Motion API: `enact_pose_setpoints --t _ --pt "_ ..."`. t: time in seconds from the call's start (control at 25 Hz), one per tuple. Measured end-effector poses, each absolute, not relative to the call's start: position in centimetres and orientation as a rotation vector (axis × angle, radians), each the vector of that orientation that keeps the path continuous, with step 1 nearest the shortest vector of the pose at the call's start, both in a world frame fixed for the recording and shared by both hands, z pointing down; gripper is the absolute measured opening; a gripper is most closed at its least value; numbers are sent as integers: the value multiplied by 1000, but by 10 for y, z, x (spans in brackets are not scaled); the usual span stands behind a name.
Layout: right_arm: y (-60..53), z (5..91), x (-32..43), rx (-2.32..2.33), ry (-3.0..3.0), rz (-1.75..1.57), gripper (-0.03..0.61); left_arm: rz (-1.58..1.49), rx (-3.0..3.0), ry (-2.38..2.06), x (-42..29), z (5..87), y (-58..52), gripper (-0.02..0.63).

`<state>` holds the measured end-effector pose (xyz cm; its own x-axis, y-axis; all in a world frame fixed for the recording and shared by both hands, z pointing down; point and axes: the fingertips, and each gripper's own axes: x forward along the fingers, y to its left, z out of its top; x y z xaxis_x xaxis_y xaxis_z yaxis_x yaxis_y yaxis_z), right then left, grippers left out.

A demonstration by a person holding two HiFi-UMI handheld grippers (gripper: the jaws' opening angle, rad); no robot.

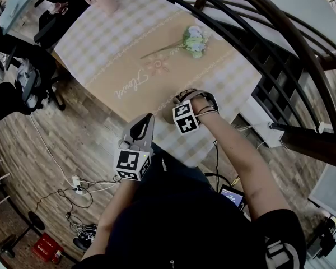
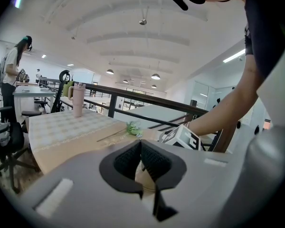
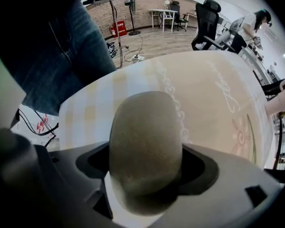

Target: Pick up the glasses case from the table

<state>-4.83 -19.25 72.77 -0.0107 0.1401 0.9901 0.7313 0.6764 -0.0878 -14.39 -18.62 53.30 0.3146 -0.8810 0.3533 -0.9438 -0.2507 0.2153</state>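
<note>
Right gripper clamps glasses case near table edge.
Sides pinched, presumably for lifting; left gripper idles aside, jaws pressed together.

The glasses case is speckled beige, the tablecloth pale checks around tan, the tumbler pink.

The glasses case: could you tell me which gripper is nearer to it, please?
Right. The right gripper clasps the glasses case between its jaws; the left gripper, jaws together, hangs apart, by the table edge.
</note>
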Motion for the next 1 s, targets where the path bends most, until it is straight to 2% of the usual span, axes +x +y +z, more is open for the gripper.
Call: enact_pose_setpoints --t 0.44,1.0 --pt "-189 715 -53 -690 -1604 -533 367 223 2215 -1624 -149 530 -184 11" --pt "-216 624 -55 -292 -1802 -586 367 208 2277 -1669 -153 511 -199 11"
